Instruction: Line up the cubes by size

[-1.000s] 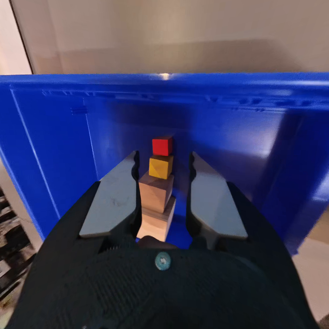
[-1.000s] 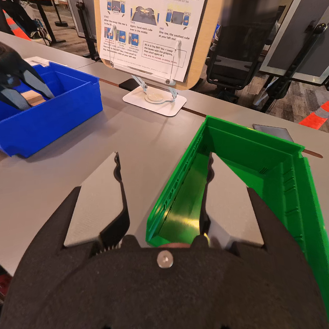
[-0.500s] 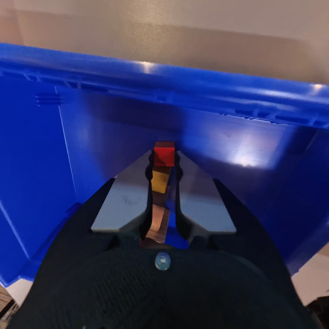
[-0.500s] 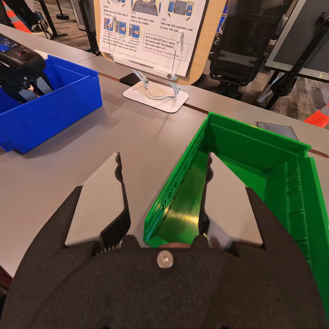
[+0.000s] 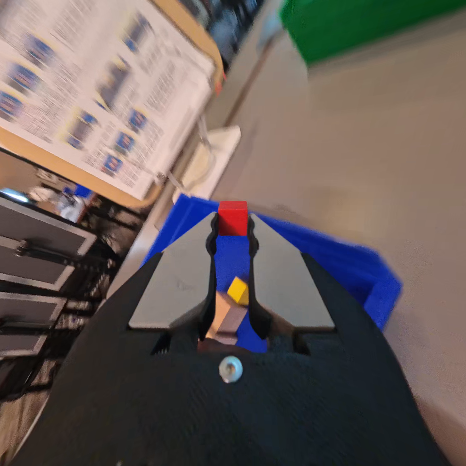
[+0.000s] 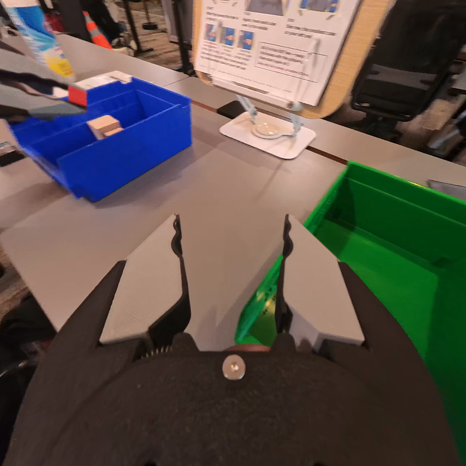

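- My right gripper (image 6: 231, 222) sits nearest, its claw spread wide with nothing between the grey fingers (image 6: 148, 282), hanging above the grey table (image 6: 222, 191).
- Just to its right is the green bin (image 6: 393, 201); I see nothing lying in the part of it that shows.
- My left gripper (image 5: 232, 222) has its claw clamped on the red cube (image 5: 232, 217), pinched at the very tips. From the right wrist view that cube (image 6: 77, 95) hangs in the air above the near left part of the blue bin (image 6: 121, 161).
- Below that grip, inside the blue bin (image 5: 327, 249), the yellow cube (image 5: 238, 292) lies on the floor of the bin, touching or just beside a plain wooden cube (image 5: 228, 319). The left wrist view is blurred, so I cannot tell which.
- In the right wrist view the two wooden cubes (image 6: 104, 126) sit close together mid-bin; the yellow one is hidden there.
- Farthest off, a white instruction sheet (image 6: 272, 37) stands clipped on a wooden board, on a white stand (image 6: 269, 138) at the far side of the table.
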{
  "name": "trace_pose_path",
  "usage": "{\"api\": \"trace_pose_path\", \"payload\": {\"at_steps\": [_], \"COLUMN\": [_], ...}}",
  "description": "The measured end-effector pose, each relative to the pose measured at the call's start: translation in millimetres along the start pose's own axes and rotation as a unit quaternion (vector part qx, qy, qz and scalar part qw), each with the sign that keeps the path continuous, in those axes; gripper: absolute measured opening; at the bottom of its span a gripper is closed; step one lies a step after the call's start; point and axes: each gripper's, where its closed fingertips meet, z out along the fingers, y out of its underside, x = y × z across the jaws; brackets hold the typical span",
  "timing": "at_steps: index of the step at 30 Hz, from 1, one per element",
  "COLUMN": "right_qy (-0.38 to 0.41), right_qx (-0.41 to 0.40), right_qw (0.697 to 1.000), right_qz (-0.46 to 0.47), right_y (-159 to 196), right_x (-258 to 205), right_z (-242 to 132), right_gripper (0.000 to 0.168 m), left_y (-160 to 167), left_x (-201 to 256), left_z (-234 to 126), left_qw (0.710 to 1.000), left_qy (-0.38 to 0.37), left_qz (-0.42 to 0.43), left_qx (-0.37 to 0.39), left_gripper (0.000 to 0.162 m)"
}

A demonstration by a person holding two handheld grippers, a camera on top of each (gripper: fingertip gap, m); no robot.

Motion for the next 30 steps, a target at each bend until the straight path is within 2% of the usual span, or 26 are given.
{"api": "trace_pose_path", "payload": {"at_steps": [4, 7, 11, 12, 15, 17, 20, 24, 30], "right_qy": [-0.114, -0.199, -0.305, -0.329, -0.385, -0.404, -0.415, -0.464, -0.501], "right_qx": [0.015, 0.033, 0.061, 0.067, 0.081, 0.075, 0.062, 0.053, 0.044], "right_qw": [0.993, 0.979, 0.95, 0.941, 0.917, 0.91, 0.906, 0.88, 0.857], "right_qz": [0.003, 0.02, 0.036, 0.041, 0.06, 0.06, 0.06, 0.089, 0.107], "right_y": [-8, -17, -32, -35, -42, -41, -35, -34, -33], "right_x": [-48, -84, -126, -135, -156, -165, -172, -186, -202], "right_z": [1, -4, -21, -26, -37, -38, -31, -31, -31], "right_gripper": [0.078, 0.077, 0.075, 0.075, 0.072, 0.071, 0.073, 0.071, 0.069], "left_y": [-69, -115, -164, -170, -171, -172, -175, -175, -178], "left_x": [29, 62, 88, 95, 106, 112, 120, 122, 136], "left_z": [-41, -75, -109, -112, -103, -105, -111, -113, -107], "left_qw": [0.982, 0.948, 0.902, 0.896, 0.909, 0.907, 0.902, 0.899, 0.893], "left_qy": [-0.022, -0.014, 0.029, 0.035, 0.013, 0.013, 0.023, 0.029, 0.061], "left_qz": [-0.023, 0.018, 0.017, 0.024, 0.075, 0.091, 0.097, 0.1, 0.101], "left_qx": [0.187, 0.318, 0.429, 0.442, 0.41, 0.41, 0.421, 0.426, 0.434], "left_gripper": [0.019, 0.019, 0.019, 0.019, 0.019, 0.019, 0.019, 0.019, 0.019]}}
